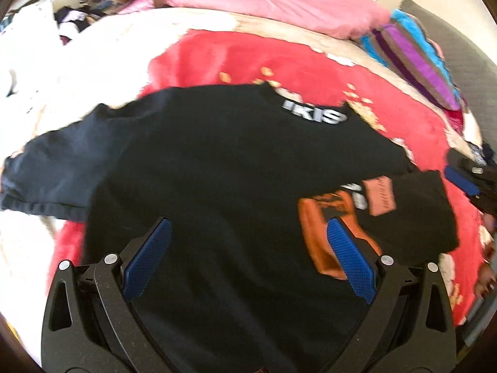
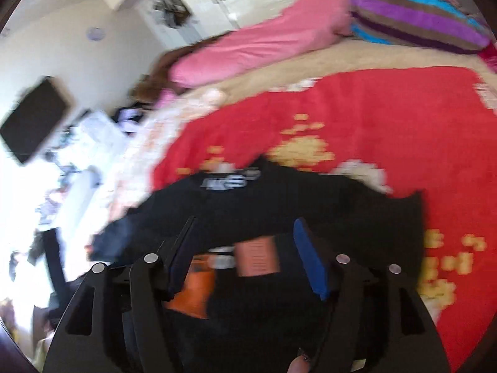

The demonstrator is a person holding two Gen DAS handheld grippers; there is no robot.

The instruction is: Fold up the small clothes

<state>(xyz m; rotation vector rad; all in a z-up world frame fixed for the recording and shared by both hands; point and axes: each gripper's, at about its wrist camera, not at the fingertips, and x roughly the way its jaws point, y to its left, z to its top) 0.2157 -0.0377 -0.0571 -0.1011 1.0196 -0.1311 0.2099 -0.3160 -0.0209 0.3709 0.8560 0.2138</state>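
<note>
Left wrist: red blanket [image 1: 310,62] covers the bed [image 1: 279,28].

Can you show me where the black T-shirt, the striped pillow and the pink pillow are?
black T-shirt [image 1: 217,161]: left wrist view, middle of its back.
striped pillow [image 1: 416,59]: left wrist view, purple stripe.
pink pillow [image 2: 264,43]: right wrist view, its middle.

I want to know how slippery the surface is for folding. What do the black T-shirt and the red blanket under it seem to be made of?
Black T-shirt: looks like matte cotton knit, limp, with stitched sleeve hems and a printed patch. Red blanket: looks like plush fleece, with a fuzzy, soft-edged pile; probably grippy rather than slick.
</note>
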